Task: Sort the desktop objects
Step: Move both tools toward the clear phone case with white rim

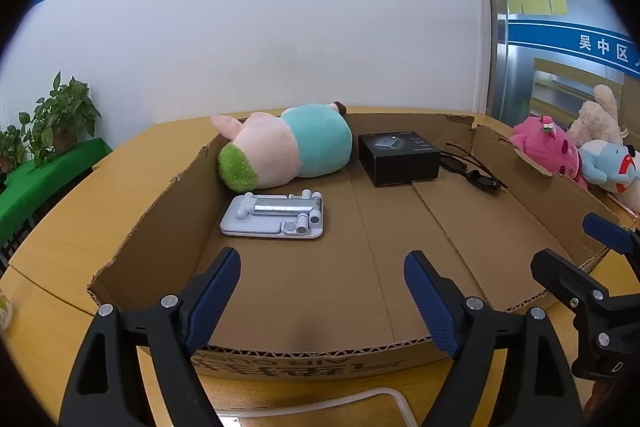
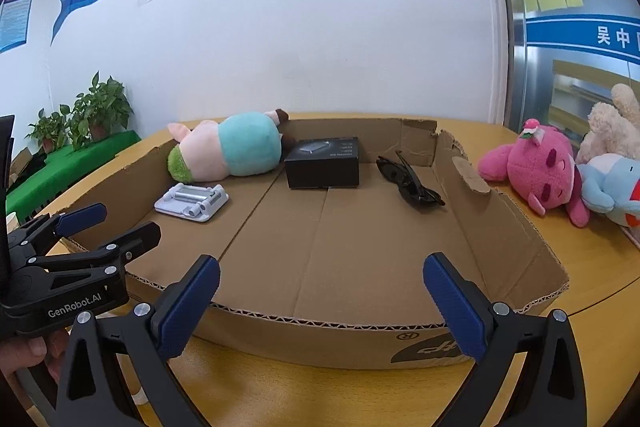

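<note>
At near wall of cardboard tray (image 2: 360, 331) on desk (image 2: 280, 387), our left gripper (image 1: 322, 301) and right gripper (image 2: 322, 311) hover, fingers spread, empty. Inside tray: plush pig (image 2: 228, 147) far-left, black box (image 2: 322, 163) far-middle, sunglasses (image 2: 408, 179) far-right, probably flimsy; careless pinch may bend arms.

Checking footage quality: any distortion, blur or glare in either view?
Left wrist view: fisheye bends the cardboard tray edges, corners vignetted black, focus sharp. Right wrist view: same barrel bend and dark corners, soft even light, no glare on the black box.
</note>
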A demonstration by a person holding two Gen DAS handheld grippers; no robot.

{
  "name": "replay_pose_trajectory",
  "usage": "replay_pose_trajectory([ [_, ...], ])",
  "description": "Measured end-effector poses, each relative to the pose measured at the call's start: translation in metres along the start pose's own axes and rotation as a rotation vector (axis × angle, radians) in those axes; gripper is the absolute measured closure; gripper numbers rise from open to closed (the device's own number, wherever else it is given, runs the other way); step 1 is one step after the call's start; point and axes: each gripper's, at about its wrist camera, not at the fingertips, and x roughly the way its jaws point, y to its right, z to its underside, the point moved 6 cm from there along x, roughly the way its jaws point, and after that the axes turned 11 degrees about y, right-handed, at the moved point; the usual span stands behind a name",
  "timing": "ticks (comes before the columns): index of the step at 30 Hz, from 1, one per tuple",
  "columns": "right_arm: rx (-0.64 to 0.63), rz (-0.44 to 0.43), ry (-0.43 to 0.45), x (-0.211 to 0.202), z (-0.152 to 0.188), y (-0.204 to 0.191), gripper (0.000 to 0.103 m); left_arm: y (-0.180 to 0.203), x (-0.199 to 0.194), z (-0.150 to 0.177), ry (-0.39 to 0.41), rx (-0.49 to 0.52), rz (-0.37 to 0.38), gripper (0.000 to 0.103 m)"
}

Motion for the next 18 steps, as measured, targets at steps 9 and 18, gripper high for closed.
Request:
replay_pose_trajectory([
  [9, 0.000, 0.005, 0.012, -0.0004, -0.0014, 0.0004, 0.000, -0.0001, -0.0011, -0.0008, 0.015, 0.000, -0.001, 0.019],
  [18, -0.002, 0.009, 0.012, -0.0002, -0.0016, 0.0001, 0.000, -0.0009, 0.0013, -0.0014, 0.021, 0.002, 0.005, 0.019],
])
